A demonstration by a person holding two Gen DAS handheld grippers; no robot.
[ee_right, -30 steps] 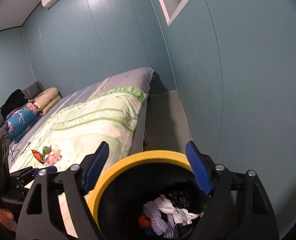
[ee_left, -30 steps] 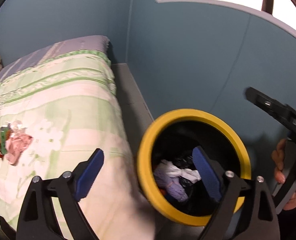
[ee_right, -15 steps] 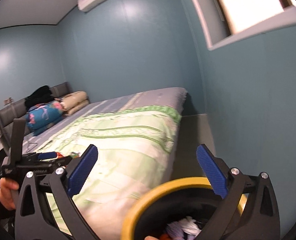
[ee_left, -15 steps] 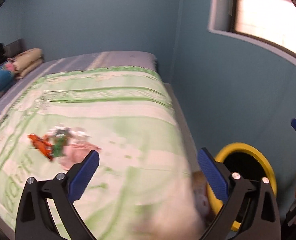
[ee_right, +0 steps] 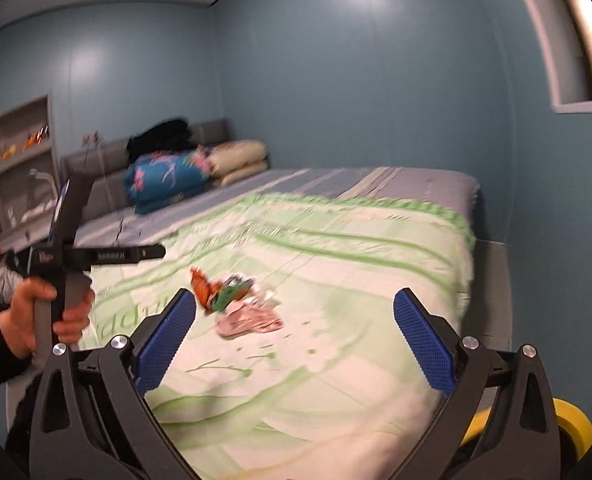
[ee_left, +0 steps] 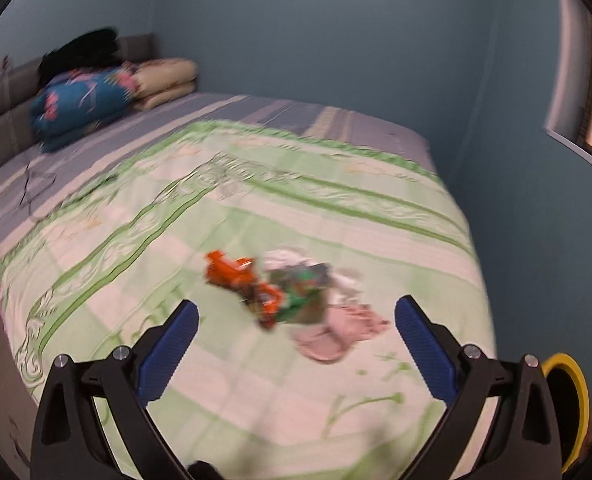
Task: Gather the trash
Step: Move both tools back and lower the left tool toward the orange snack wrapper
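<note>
Both tools, left [ee_left: 296,344] and right [ee_right: 294,336], gape empty, tilted down toward the trash pile [ee_left: 284,292] on the bed [ee_left: 336,208]

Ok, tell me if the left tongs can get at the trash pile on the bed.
Probably yes: the left tongs stand open and empty, aimed at the trash pile lying exposed on the quilt, with nothing between, though not yet at it.

Crumpled orange, green, pink trash [ee_left: 284,296] on bedspread [ee_left: 336,216]
</note>
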